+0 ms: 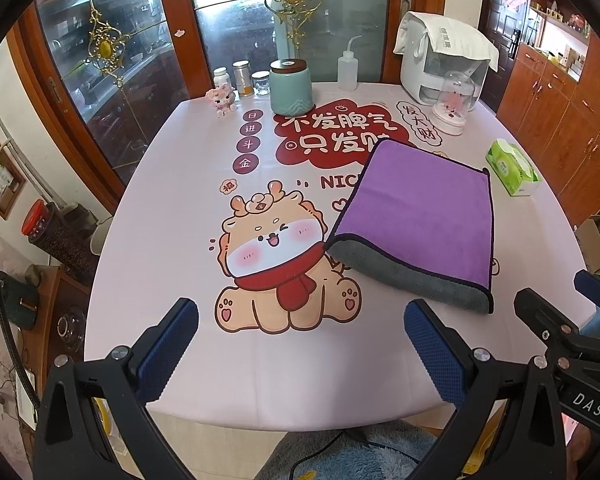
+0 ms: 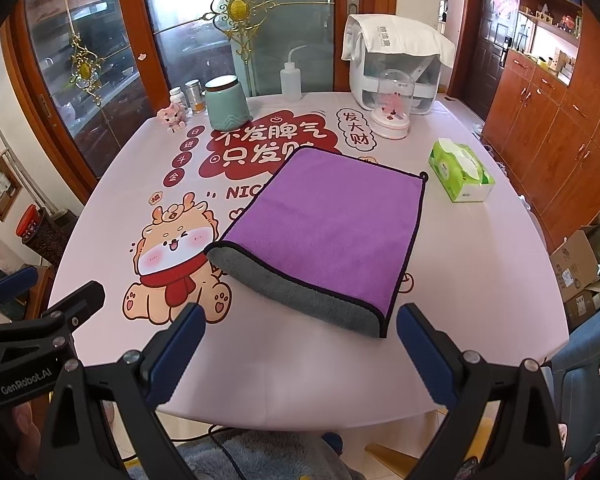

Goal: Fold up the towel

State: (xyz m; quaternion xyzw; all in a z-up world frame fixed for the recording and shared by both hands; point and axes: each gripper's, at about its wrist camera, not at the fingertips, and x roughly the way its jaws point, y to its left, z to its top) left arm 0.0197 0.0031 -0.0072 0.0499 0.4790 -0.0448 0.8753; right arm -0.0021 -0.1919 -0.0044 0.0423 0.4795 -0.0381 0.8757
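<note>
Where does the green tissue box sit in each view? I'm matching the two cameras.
Left wrist view: green tissue box at right edge, right of the folded purple towel.
Right wrist view: tissue box right of centre, beside the towel.
Shared landmark: teal ceramic jar.

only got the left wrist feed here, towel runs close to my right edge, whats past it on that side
Observer: Bare tablecloth lies right of the towel; the green tissue box stands clear of its far right corner.
Operator: is my right gripper holding anything
Observer: No. The right gripper is open and empty, short of the towel's near grey edge.
Operator: anything off the table on that side
Observer: Cardboard boxes sit on the floor beyond the table's right edge.
</note>
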